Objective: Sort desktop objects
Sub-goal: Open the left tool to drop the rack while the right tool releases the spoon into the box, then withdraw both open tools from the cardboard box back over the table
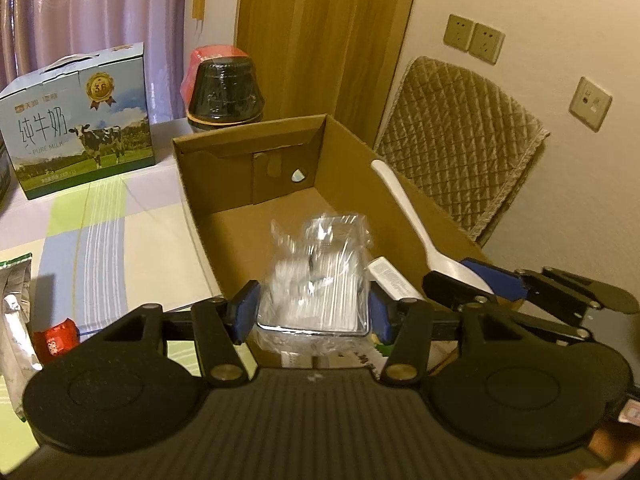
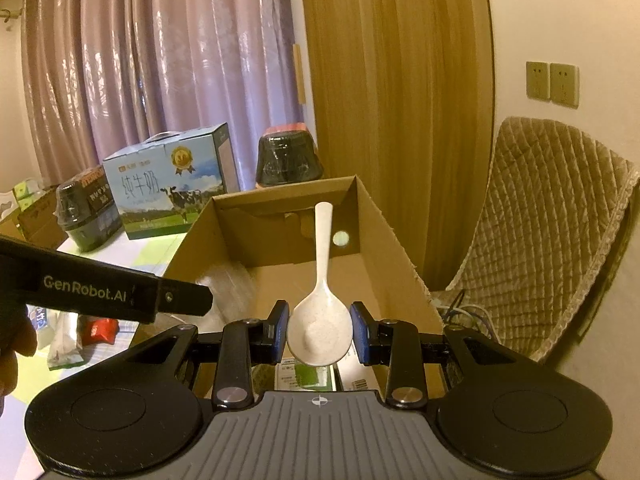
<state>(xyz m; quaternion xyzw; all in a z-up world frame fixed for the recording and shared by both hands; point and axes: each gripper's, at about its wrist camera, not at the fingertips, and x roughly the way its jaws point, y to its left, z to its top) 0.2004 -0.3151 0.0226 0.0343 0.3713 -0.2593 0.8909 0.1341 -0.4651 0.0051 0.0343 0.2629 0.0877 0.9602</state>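
The left gripper [image 1: 312,312] is clamped on a clear plastic-wrapped box [image 1: 316,280], its blue pads pressing the box's two sides, and it holds the box over the near end of an open cardboard box [image 1: 200,184]. The right gripper [image 2: 320,332] is closed on the bowl of a white plastic spoon [image 2: 320,332], whose handle points up and away toward the far wall of the same cardboard box [image 2: 384,240]; in the left wrist view that right gripper [image 1: 460,280] and its spoon [image 1: 404,208] sit just to the right of the wrapped box, above the carton's right wall. Inside the carton, near its front, lie a few printed packets and a small white box [image 1: 390,276] with fine print. The carton stands on a table covered with a pastel checked cloth [image 1: 104,232]. Beyond it on the table are a blue milk carton case [image 1: 80,120] printed with a cow and a black, film-wrapped pot [image 1: 226,88] with red packaging behind it. At the left edge of the table lie a silvery pouch [image 1: 16,312] and a small red packet [image 1: 56,340]. To the right of the table a chair carries a quilted beige cover [image 1: 456,136], near wall sockets [image 1: 474,38]; pink curtains [image 2: 160,60] hang behind.
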